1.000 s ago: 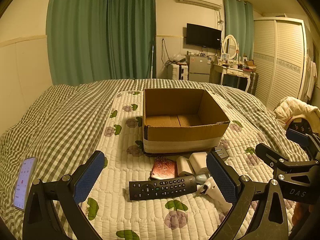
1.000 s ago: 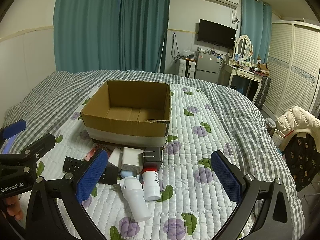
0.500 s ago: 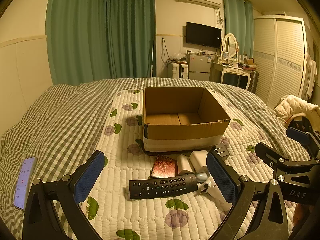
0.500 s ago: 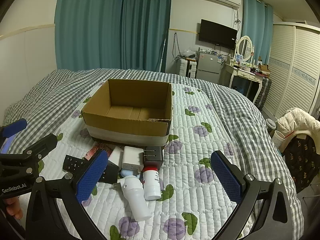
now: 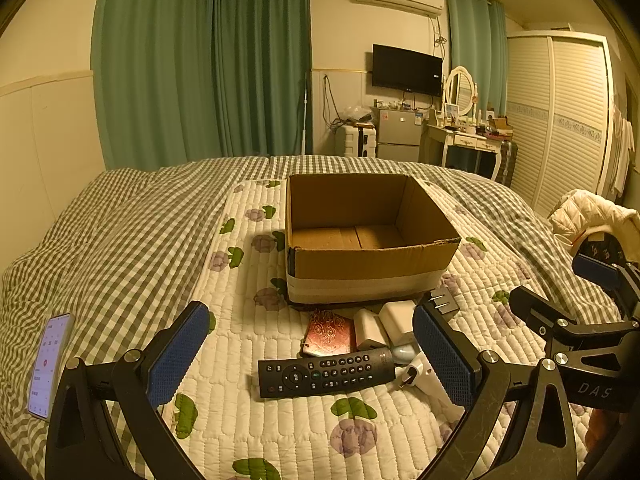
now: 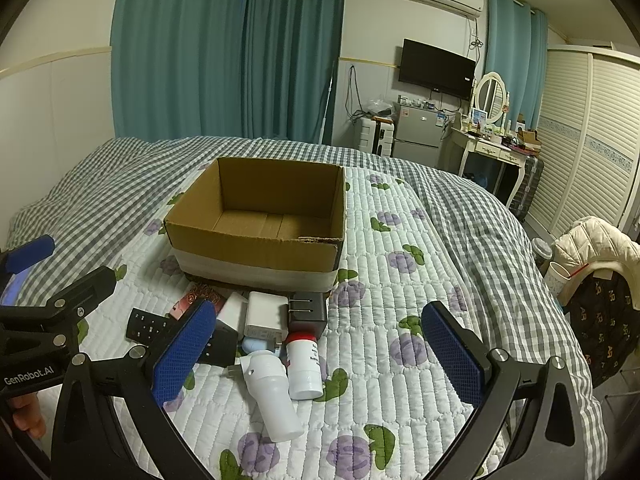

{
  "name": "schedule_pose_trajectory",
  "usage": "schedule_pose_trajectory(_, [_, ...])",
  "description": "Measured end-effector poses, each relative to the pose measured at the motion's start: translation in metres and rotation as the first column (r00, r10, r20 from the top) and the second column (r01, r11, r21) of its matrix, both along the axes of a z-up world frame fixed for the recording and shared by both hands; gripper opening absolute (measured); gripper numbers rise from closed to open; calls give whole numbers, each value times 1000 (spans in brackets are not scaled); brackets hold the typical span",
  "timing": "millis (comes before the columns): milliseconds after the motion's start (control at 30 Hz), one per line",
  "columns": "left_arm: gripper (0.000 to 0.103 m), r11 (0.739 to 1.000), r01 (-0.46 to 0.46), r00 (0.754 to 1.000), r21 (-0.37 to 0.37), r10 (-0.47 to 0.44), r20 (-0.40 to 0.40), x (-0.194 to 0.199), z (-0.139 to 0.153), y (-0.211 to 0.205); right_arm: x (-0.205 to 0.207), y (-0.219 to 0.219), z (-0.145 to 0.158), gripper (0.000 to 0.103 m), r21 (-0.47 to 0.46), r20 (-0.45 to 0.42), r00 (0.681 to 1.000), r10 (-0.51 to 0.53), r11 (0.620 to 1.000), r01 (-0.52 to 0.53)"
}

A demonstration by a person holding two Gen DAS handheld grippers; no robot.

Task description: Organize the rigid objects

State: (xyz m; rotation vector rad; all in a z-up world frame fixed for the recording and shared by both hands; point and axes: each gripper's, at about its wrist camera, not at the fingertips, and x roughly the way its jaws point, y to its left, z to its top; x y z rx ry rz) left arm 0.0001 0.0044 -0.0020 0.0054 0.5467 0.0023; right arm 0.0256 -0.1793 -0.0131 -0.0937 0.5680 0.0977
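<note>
"GenRobot.AI" on left hand-held gripper (image 6: 24,276)

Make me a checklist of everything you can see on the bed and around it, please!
Surface: quilted floral pad over a checked bed cover.
Job's things: open cardboard box, nothing seen inside; black remote, red patterned case, white charger, black plug adapter, red-capped white bottle lying down, white plug-in device, all in a bunch in front of the box.
Clutter: lit phone on the bed cover.
Grippers: left gripper and right gripper both open, holding nothing.
Cables: wires hang on the far wall.
Surroundings: curtains, television, wardrobe.
</note>
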Motion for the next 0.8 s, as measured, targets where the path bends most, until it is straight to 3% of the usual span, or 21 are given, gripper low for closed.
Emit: schedule_pose_trajectory(800, [103, 1000, -3, 1000, 2, 3, -30, 1, -8, 1, 5, 1, -3, 103, 16, -39, 999, 13, 1000, -13])
